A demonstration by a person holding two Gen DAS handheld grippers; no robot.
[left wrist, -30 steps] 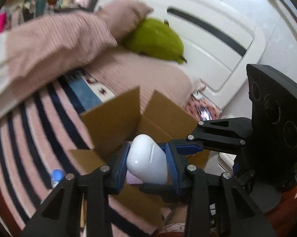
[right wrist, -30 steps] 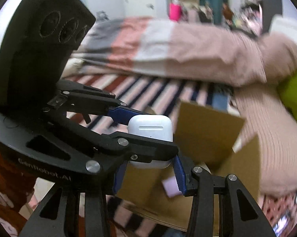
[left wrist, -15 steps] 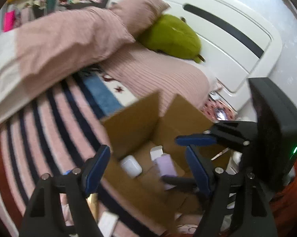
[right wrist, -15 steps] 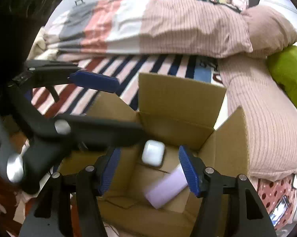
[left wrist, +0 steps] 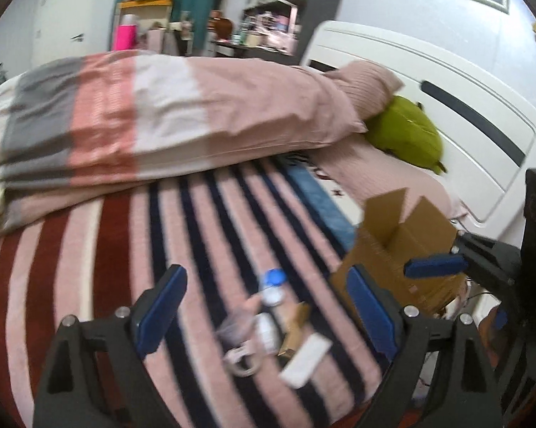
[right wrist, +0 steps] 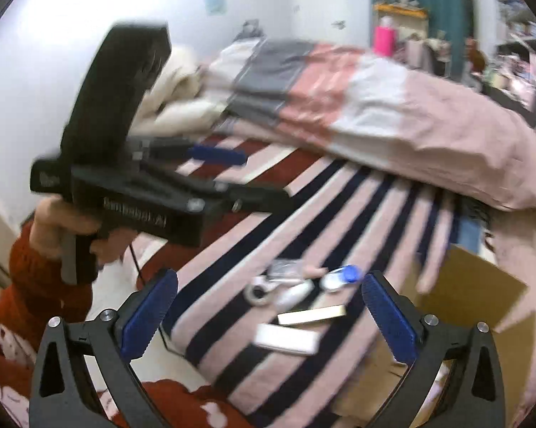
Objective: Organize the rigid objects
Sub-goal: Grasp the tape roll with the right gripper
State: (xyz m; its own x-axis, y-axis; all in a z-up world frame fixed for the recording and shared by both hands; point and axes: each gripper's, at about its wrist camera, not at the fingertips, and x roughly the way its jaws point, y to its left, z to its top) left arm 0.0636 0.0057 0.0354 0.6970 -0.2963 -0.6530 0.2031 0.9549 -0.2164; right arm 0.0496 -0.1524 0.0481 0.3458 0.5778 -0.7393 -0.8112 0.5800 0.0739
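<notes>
Left tongs (left wrist: 268, 306): gaping wide, gripping nothing, hanging above the loose pile on the striped bedspread (left wrist: 125, 242).
Right tongs (right wrist: 269, 315): likewise spread wide and carrying nothing, framing the same pile.
Cardboard box (left wrist: 400, 246): sitting open at 3 o'clock in the left view, at 4 o'clock in the right.
Remaining items: lying near centre, blurred by motion — blue-capped bottle (right wrist: 339, 276), tape roll (right wrist: 256, 293), tan flat box (right wrist: 311, 315), white flat box (right wrist: 286, 338), clear packet (right wrist: 286, 268).
Step in hand: apparently lining up on the next piece for boxing.
Next move: probably lowering one set of tongs around a single item, closing across its narrow sides, avoiding its neighbours.
</notes>
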